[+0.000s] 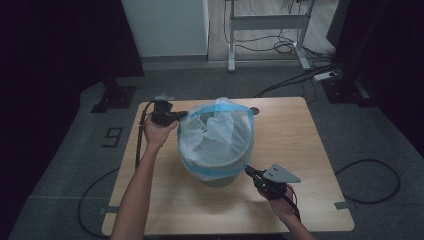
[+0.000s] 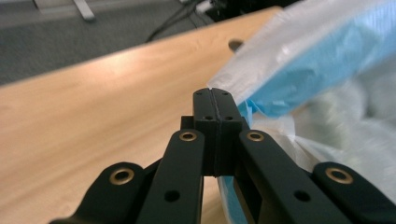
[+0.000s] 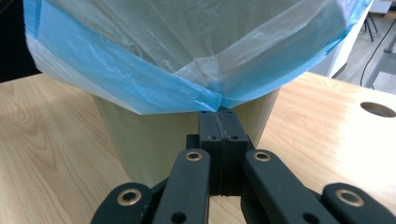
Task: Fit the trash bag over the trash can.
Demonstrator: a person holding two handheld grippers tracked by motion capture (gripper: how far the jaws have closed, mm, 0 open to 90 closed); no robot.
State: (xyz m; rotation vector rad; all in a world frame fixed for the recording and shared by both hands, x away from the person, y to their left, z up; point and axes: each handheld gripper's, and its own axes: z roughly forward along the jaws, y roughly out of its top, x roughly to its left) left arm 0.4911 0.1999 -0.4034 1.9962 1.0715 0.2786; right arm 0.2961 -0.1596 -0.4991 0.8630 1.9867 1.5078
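The bin bag (image 1: 217,135) lies between the grippers. The left gripper (image 1: 182,114), at its 10 o'clock, pinches the blue hem. The right gripper (image 1: 248,171), at 5 o'clock, pinches it too.

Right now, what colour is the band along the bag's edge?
Blue, on a translucent white bag; the band shows best in the right gripper view.

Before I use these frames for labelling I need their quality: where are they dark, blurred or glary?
High view: dim overall, edges almost black, the table and bin liner lit well enough. Left gripper view: jaws sharp, the liner beside them soft and out of focus, a pale sheen on the wood, the far floor blurred. Right gripper view: bright and sharp on the liner's blue hem and the bin.
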